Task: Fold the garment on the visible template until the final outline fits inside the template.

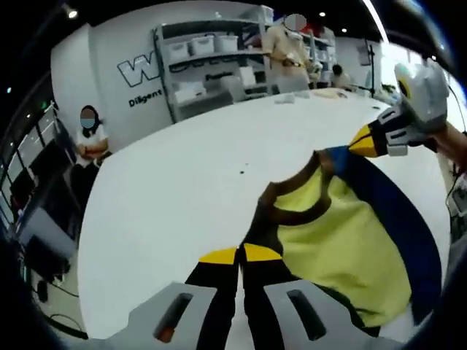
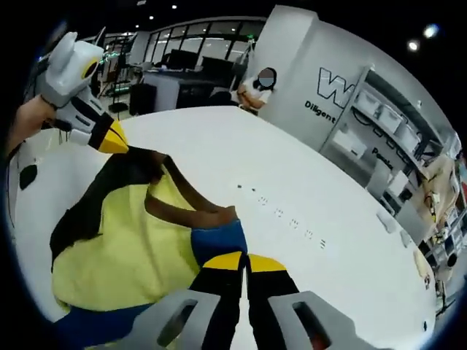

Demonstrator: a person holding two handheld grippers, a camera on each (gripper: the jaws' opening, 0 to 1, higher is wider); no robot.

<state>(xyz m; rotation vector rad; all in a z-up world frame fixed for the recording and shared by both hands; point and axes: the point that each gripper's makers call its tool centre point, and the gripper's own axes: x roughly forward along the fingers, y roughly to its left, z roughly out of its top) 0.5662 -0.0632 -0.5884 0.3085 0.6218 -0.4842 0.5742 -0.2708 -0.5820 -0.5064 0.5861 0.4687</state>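
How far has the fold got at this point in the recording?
Early. Done: each tool has a grip, the left tool shut on one shoulder of the garment and the right tool on the other. In hand: both hold it by the shoulders above the white table. Left: no finished fold shows, and I cannot make out a template.

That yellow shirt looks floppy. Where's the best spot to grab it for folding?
At the two shoulder corners beside the brown neckline. The yellow shirt hangs limp, so gripping both top corners from outside spreads it flat, as the left gripper and right gripper appear to do.
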